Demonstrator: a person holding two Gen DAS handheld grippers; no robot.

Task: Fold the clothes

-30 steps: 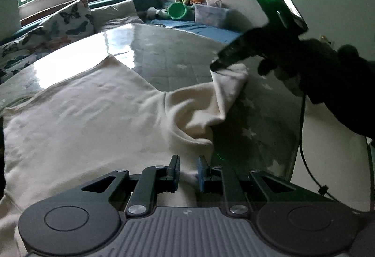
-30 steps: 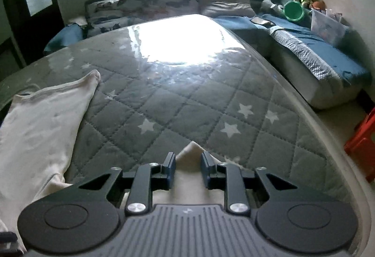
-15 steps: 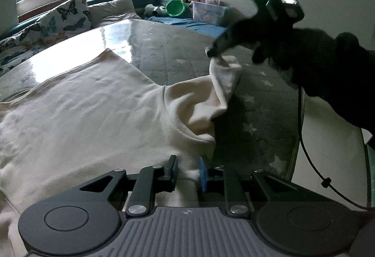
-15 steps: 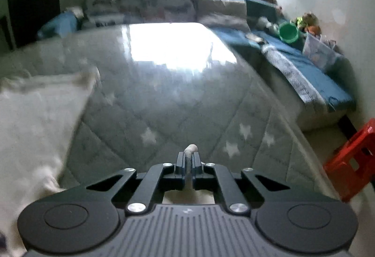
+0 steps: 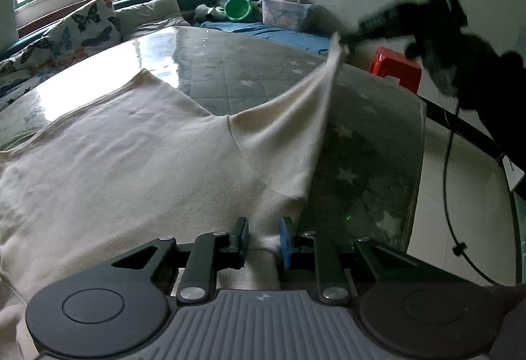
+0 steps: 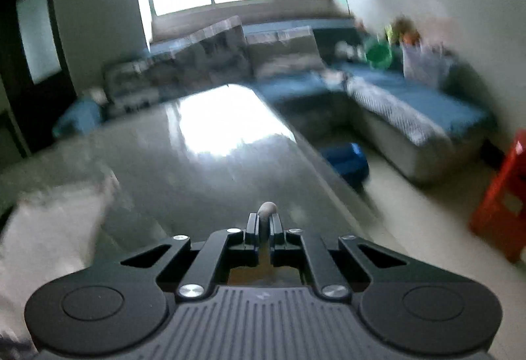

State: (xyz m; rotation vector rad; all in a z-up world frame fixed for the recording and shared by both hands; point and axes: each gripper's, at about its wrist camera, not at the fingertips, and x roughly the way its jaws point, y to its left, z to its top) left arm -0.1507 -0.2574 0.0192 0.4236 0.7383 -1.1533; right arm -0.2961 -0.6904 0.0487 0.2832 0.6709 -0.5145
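Observation:
A cream sweatshirt [image 5: 131, 156] lies spread on the grey star-quilted table [image 5: 368, 143]. My left gripper [image 5: 263, 236] sits low at its near edge, jaws a little apart with cloth bunched between them. My right gripper [image 6: 264, 225] is shut on the sleeve cuff [image 6: 267, 207], a small nub showing above the fingertips. In the left wrist view the right gripper [image 5: 345, 41] holds the sleeve [image 5: 296, 117] lifted and stretched out to the right, above the table's far right edge. The garment's body shows blurred at lower left in the right wrist view [image 6: 49, 235].
A sofa with butterfly cushions [image 5: 82, 31] runs behind the table. A green bucket [image 5: 237, 8] and a clear storage box [image 5: 289, 13] sit on a blue bench. A red stool [image 5: 394, 67] stands on the floor to the right. A black cable [image 5: 450, 195] hangs from the right gripper.
My right gripper closed on the sleeve cuff, then lifted and pulled it up and out to the right, stretching the sleeve taut. The left gripper stayed at the garment's near edge.

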